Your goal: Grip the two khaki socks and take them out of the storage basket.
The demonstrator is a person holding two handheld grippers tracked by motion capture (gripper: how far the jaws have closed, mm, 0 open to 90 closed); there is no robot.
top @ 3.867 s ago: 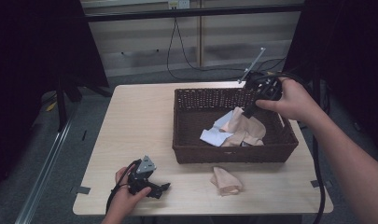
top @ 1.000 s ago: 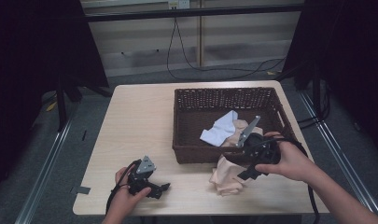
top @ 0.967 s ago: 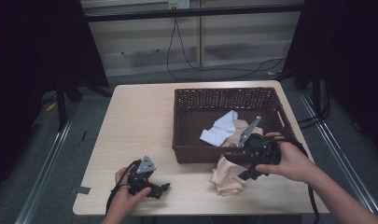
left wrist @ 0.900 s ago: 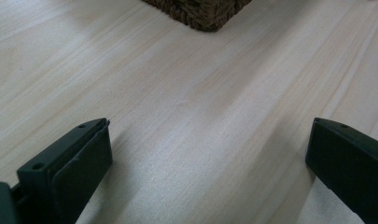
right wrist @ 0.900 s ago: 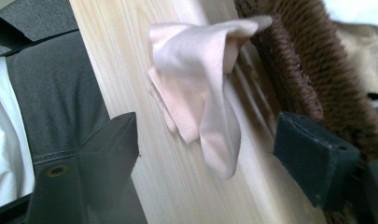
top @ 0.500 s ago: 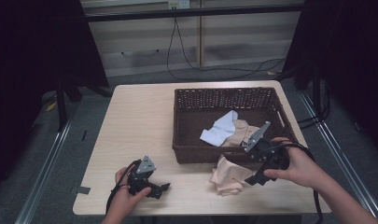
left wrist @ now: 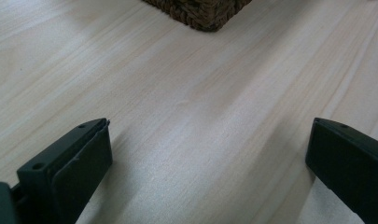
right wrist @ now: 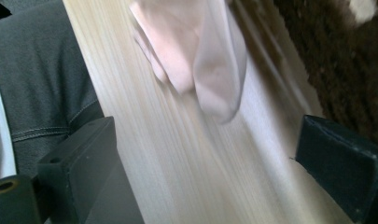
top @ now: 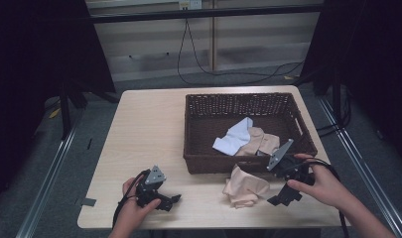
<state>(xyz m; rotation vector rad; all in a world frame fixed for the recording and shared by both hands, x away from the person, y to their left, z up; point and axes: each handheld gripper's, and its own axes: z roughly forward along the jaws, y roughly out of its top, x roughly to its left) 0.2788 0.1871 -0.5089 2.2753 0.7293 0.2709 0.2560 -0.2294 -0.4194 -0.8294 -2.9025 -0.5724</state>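
Observation:
A pink cloth (top: 245, 186) lies bunched on the wooden table (top: 149, 129), just in front of the dark wicker basket (top: 203, 163). In the basket rest a white cloth (top: 233, 139) and a beige cloth (top: 260, 143). My right gripper (top: 274, 186) hovers low, right of the pink cloth, and points at it. Its jaws have just been opening and stand wide apart with nothing between them. In the right gripper view (right wrist: 205, 135) the pink cloth (right wrist: 200, 56) lies ahead of the jaws. My left gripper (top: 174, 199) rests open on the table's front left, its jaws (left wrist: 207, 135) over bare wood.
The basket's corner (left wrist: 200, 14) lies ahead of the left gripper. The table's front edge runs close under both hands, and the person's dark trousers (right wrist: 46, 70) sit beyond it. Cables trail over the floor behind the table.
The right gripper came from over the basket's far right corner to the pink cloth, then drew back right and lower. The cloth is more bunched. The left gripper kept still.

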